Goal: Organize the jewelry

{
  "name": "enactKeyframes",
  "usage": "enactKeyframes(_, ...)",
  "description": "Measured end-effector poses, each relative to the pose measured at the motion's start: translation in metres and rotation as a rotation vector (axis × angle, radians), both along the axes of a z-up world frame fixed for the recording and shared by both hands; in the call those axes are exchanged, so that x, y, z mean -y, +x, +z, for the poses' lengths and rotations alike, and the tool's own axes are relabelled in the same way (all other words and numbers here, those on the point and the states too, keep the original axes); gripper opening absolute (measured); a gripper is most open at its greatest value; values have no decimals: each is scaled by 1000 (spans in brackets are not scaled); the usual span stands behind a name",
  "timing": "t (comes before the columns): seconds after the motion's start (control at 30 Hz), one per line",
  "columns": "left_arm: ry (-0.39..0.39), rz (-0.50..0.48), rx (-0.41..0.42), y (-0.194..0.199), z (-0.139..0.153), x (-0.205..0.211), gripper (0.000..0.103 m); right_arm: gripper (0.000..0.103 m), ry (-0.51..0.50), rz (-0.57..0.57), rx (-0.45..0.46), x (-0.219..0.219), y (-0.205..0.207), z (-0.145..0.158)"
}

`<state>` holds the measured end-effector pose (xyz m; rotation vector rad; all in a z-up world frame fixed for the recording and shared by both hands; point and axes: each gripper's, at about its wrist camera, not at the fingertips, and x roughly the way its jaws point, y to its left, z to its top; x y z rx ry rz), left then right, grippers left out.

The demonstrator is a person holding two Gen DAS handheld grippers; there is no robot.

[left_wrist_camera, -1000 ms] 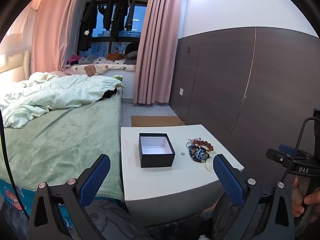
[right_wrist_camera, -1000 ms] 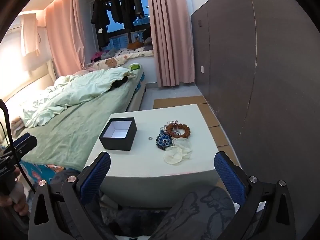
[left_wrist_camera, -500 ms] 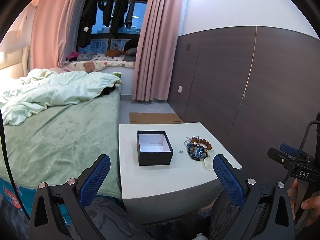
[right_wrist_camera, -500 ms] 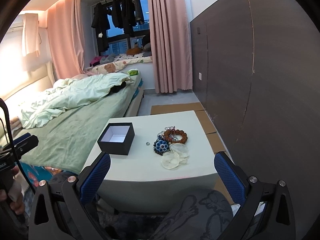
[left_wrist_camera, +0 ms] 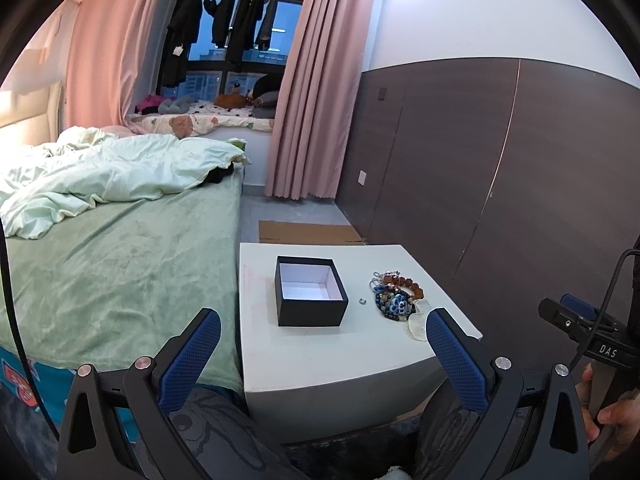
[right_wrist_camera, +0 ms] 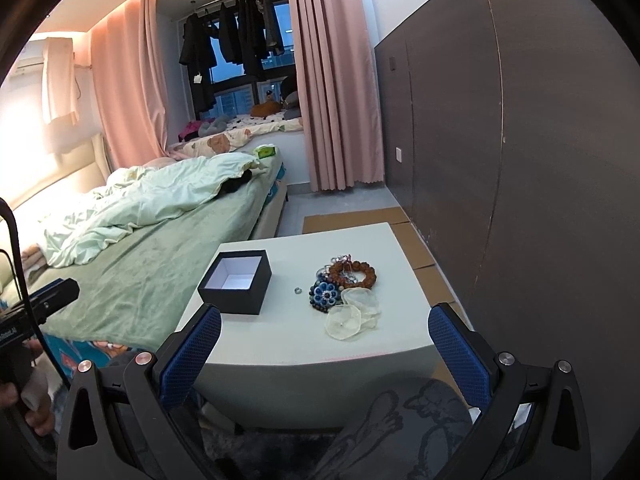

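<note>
Jaws spread wide on both grippers, we are holding nothing; the jewelry pile is lying mid-frame on the desk (right of the open black box).

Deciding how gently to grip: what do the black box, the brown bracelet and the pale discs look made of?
Black box: likely matte cardboard, with thin rigid walls and a white lining. Brown bracelet: glossy round beads, wood or resin, unclear which. Pale discs: translucent, thin, wavy-edged; possibly shell or plastic.
</note>
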<state>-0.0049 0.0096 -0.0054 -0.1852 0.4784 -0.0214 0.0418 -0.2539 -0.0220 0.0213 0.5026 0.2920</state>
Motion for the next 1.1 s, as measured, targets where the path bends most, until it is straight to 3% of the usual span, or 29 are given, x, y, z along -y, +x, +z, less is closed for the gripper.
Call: enactKeyframes(1.1,8,-39,-13,5,2,6,103,103,17,-23,-33,9,5,-8)
